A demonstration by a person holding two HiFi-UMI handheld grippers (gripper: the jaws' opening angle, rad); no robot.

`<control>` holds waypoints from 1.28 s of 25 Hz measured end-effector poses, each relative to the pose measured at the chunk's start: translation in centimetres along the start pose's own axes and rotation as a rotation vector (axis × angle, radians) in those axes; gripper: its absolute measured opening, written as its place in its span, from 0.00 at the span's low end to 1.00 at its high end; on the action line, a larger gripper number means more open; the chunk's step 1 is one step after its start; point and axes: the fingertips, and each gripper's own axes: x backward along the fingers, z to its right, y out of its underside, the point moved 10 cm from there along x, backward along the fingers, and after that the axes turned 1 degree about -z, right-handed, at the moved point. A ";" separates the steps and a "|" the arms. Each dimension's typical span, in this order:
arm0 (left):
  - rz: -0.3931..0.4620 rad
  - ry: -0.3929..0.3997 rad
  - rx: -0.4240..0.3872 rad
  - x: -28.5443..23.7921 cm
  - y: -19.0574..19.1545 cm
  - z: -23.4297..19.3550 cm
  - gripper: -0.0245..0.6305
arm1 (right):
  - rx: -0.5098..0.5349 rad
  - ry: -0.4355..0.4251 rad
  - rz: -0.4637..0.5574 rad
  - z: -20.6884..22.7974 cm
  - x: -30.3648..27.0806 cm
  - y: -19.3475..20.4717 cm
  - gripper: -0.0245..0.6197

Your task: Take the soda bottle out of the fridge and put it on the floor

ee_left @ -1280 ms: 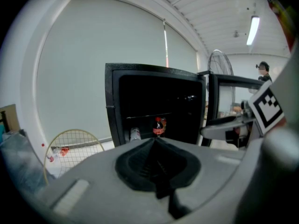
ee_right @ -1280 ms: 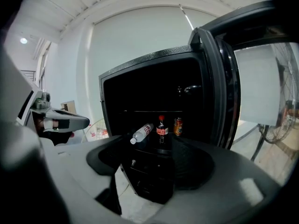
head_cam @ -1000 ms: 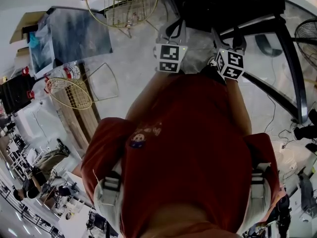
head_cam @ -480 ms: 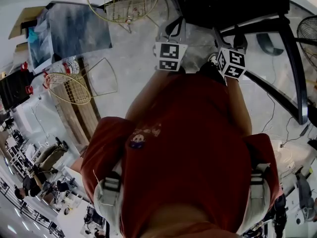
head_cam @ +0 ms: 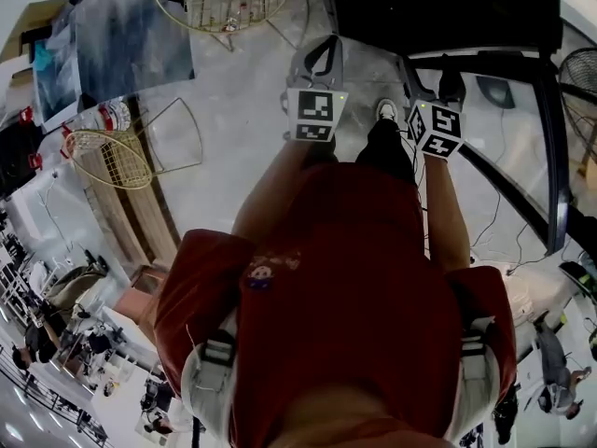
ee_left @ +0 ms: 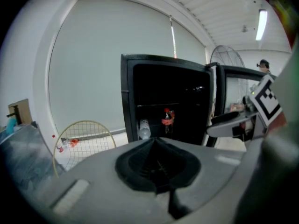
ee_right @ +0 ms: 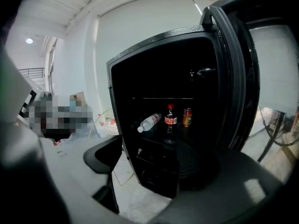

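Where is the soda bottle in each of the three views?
Head view: not in it; the black fridge at the top is dark inside.
Left gripper view: soda bottle just right of centre, inside the black fridge.
Right gripper view: near centre, standing upright.
Shared landmark: the black fridge.

Person's leg (head_cam: pixel 382 147), shoe (head_cam: pixel 385 110) now stepped forward between left claw (head_cam: pixel 317 59), right claw (head_cam: pixel 437 77); fridge (head_cam: pixel 438 7) seemingly nearer.

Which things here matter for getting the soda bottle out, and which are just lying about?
For the job:
soda bottle, upright on the shelf
fridge, door open
floor

Lying about:
water bottle, on its side
can
wire guards
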 end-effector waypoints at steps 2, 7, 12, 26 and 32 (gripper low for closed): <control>-0.019 -0.024 0.022 -1.1 0.7 0.7 0.04 | 0.009 -0.037 -0.008 0.6 -0.5 0.4 0.58; -0.033 -0.129 0.100 -2.0 1.1 1.0 0.04 | 0.037 -0.152 -0.021 1.1 -3.0 0.5 0.58; -0.043 -0.196 0.102 -1.5 2.8 2.8 0.04 | 0.066 -0.189 -0.010 2.0 -2.7 1.5 0.58; -0.028 -0.138 0.150 -1.7 13.9 1.7 0.04 | 0.042 0.017 0.061 -0.7 -4.3 8.5 0.58; -0.055 -0.123 0.171 -3.2 19.4 2.1 0.04 | 0.039 0.034 0.042 -1.2 -5.8 13.1 0.58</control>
